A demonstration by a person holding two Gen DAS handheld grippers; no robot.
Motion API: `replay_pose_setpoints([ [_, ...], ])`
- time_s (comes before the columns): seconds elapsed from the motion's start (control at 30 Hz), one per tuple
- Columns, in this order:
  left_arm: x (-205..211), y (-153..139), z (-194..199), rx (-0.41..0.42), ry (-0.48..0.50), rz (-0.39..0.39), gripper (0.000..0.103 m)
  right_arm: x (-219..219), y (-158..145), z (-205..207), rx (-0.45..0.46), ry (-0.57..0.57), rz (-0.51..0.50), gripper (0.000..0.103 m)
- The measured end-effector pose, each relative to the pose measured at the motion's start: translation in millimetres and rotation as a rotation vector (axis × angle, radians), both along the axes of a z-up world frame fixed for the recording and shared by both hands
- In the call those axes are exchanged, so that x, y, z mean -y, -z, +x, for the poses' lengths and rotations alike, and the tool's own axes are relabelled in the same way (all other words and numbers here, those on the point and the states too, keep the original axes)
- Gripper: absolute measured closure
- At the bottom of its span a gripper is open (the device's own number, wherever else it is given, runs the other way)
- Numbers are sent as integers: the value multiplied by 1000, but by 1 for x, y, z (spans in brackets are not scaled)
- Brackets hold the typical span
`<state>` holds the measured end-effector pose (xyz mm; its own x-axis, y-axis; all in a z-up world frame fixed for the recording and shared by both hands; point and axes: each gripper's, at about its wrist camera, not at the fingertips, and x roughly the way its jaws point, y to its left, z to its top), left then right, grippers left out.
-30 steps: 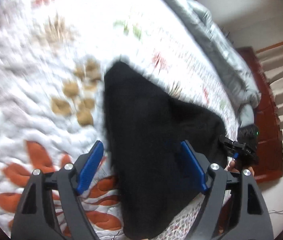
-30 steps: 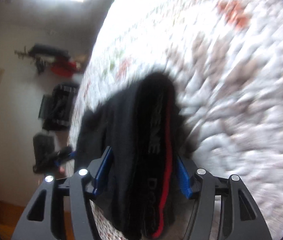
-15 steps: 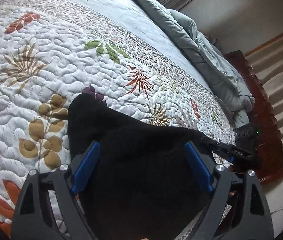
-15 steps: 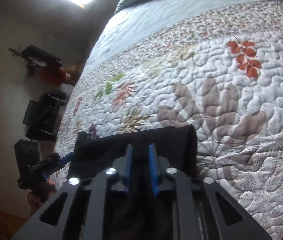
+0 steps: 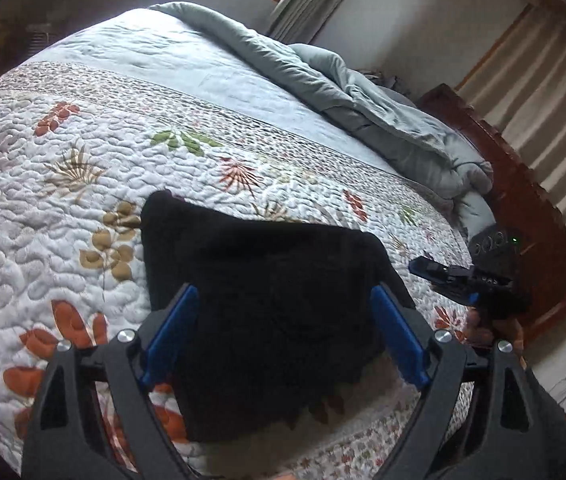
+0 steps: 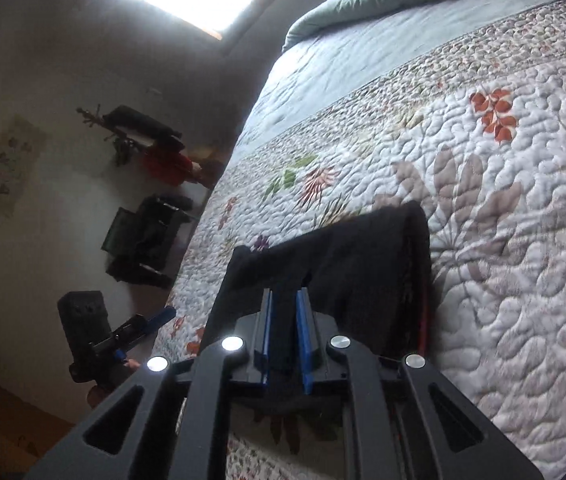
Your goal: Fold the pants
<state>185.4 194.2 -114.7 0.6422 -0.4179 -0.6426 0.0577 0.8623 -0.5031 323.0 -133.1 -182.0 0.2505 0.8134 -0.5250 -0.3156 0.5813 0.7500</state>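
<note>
Above folded pants (image 5: 267,300), left gripper (image 5: 283,320) agape.

pants (image 5: 267,304) on quilt (image 5: 43,240) | comforter (image 5: 323,80) behind – far edge

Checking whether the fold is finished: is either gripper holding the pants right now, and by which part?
Nothing is held. The left gripper hangs wide open above the folded pants; the right gripper, jaws just opening slightly, is clear of them.

The right tongs (image 6: 283,320) hide part of the black pants (image 6: 363,260); whether they pinch cloth is unclear.
</note>
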Motion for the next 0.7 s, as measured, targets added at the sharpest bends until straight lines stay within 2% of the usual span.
replay_pose_setpoints([
  [0.1,14,25,-14,-48,38,-15,17,0,33,-13,-54,14,-34,90],
  [0.17,16,45,-13,-91,29,-29,19,5,58,-10,-83,41,-77,101],
  [0.23,16,60,-10,-101,25,-47,20,11,75,-3,-117,57,-49,103],
  [0.3,15,61,-10,-95,21,-58,20,15,73,-4,-139,78,1,103],
  [0.37,11,53,-16,-98,-2,-88,19,17,57,-14,-125,86,47,92],
  [0.4,8,44,-23,-94,-19,-95,17,19,49,-21,-116,92,60,83],
  [0.47,3,26,-41,-65,-41,-99,10,24,29,-40,-90,105,94,77],
  [0.5,2,15,-56,-45,-62,-88,7,27,17,-57,-76,126,84,67],
  [0.53,2,6,-70,-32,-85,-72,6,29,6,-73,-52,142,67,55],
  [0.57,2,-3,-84,-20,-105,-59,4,29,-5,-91,-14,149,51,49],
  [0.63,8,-21,-116,-6,-154,3,3,30,-26,-135,55,175,-10,31],
  [0.7,21,-36,-151,10,-203,101,3,31,-42,-181,102,210,-60,19],
])
